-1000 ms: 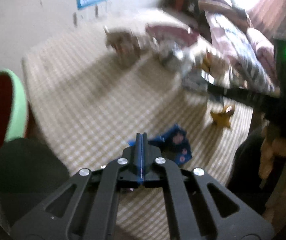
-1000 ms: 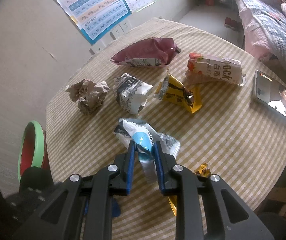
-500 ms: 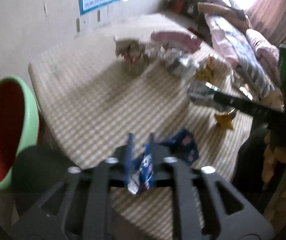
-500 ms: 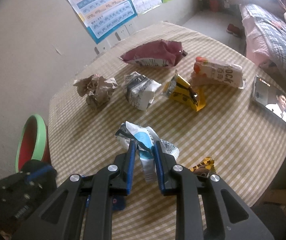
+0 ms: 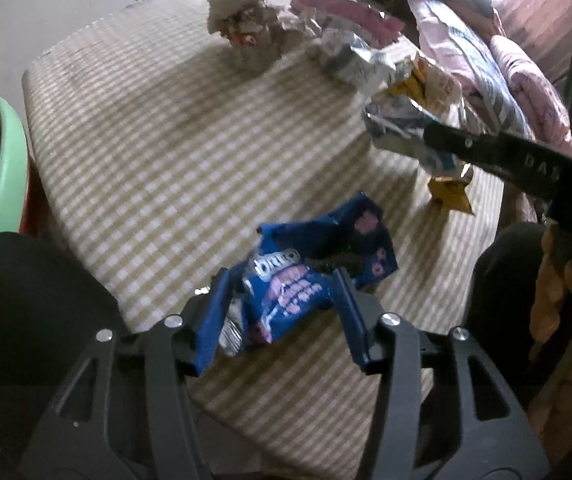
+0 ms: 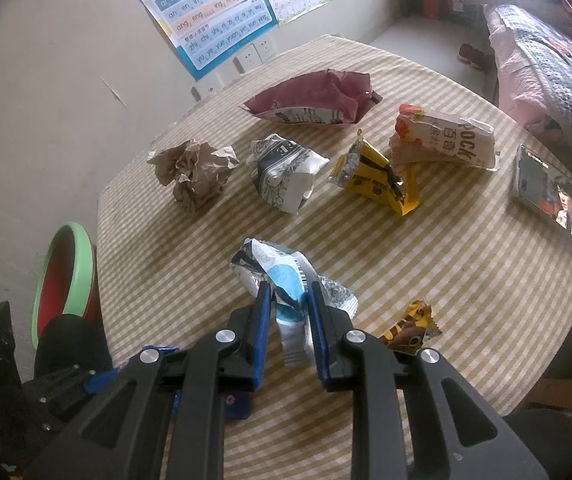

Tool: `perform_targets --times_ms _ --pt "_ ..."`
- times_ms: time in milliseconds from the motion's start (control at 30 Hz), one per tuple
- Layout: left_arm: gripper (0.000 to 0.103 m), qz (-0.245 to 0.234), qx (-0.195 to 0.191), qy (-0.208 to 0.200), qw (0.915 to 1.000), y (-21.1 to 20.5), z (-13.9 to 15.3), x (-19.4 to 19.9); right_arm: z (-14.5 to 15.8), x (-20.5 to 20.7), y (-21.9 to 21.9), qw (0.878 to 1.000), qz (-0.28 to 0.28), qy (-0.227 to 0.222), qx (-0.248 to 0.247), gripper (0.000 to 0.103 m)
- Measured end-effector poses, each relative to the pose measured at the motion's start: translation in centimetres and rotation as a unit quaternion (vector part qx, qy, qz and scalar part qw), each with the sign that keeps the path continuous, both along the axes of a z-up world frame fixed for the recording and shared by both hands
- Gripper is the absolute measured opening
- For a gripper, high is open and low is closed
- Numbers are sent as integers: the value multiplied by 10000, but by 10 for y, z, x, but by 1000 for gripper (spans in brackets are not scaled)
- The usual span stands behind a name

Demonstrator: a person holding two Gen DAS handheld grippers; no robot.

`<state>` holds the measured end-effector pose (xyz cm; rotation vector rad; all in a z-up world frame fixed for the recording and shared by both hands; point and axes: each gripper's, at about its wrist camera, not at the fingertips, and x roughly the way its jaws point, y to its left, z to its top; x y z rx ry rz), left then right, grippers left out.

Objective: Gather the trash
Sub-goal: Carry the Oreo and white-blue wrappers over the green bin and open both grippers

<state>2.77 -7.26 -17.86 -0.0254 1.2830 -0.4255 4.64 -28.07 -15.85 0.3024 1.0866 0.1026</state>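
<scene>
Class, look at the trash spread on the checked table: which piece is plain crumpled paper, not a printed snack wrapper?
The brown paper ball, at the left end of the far row. It is plain, unprinted and wadded up; every other piece is a printed packet.

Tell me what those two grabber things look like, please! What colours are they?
Both are black plastic. The left gripper has two arms with triangle-shaped holes, round silver screws at the joints and flat blue fingers. The right gripper is built the same way, with silver screws and blue fingers. Seen from the left camera, the right one has faint grey letters on its side and a small green light.
</scene>
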Motion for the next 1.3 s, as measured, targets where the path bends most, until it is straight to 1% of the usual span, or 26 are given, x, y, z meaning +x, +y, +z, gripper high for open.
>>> perform_targets --times_ms 33,67,133,167,300,433,533,600,667,833,1033,1300 --pt "37 -25 13 -9 10000 -1 0 -1 0 0 0 10000 6 3 -6 20" --pt "20 -26 19 -4 10000 -1 0 -1 0 0 0 10000 12 2 -8 20" --pt "8 9 -36 25 10000 0 0 -1 0 0 0 10000 14 1 -12 20" --pt "4 35 -54 7 10000 1 0 0 0 0 0 10000 15 2 -14 20" --pt "2 202 -119 -265 9994 8 13 0 0 0 0 10000 10 2 -17 20" --pt "1 470 -191 -734 9960 19 37 2 6 -3 1 10000 6 -73 -28 20" --pt "1 687 -183 -1102 9914 28 56 4 12 -6 3 9999 9 -134 -7 20" --pt "1 886 -173 -1361 9866 38 70 7 15 -9 6 9999 13 -163 13 20" --pt "1 1048 -173 -1528 9825 45 80 10 19 -13 9 9998 27 -193 33 20" --pt "1 1368 -107 -1790 9742 62 90 13 25 -18 23 9997 135 -203 56 20" --pt "1 1679 -176 -1966 9658 85 98 12 26 -22 48 9992 382 -143 17 20" --pt "1 1857 -302 -1989 9618 99 98 9 26 -22 79 9973 722 -79 -52 20"
